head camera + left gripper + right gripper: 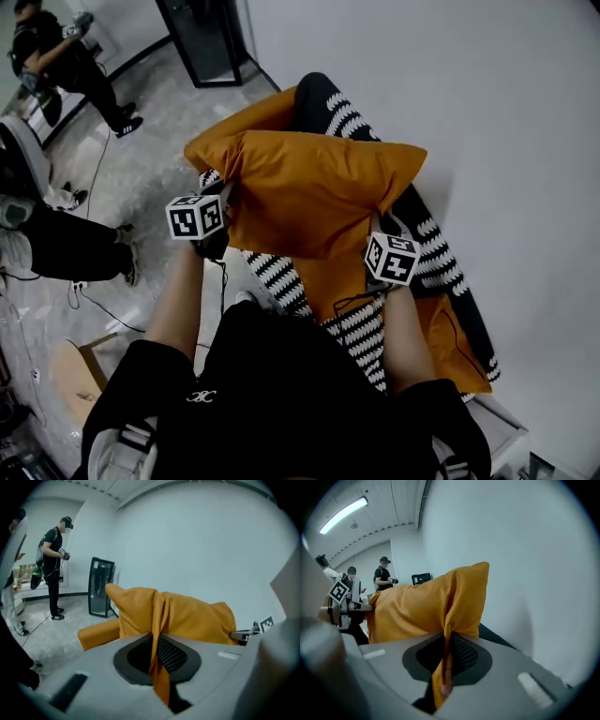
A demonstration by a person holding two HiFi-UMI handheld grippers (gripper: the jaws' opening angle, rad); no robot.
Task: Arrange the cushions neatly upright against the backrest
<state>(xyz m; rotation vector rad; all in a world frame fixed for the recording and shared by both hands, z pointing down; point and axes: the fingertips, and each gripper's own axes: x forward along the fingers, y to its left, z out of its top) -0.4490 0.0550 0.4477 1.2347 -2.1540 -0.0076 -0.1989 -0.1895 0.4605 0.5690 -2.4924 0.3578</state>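
Nearest, the left tongs [157, 654] are closed tight on a pinched fold at the left edge of the orange cushion [319, 192]. The right tongs [446, 654] are closed the same way on a fold at its right edge. The cushion hangs between the 2 tongs, held up over the sofa [281, 277], which has a black-and-white striped cover. Behind it, the other orange cushion [246, 114] lies at the sofa's far end, near the white wall [497, 103]. Farther off stand a black cabinet [202, 37] and a person in black [66, 61].
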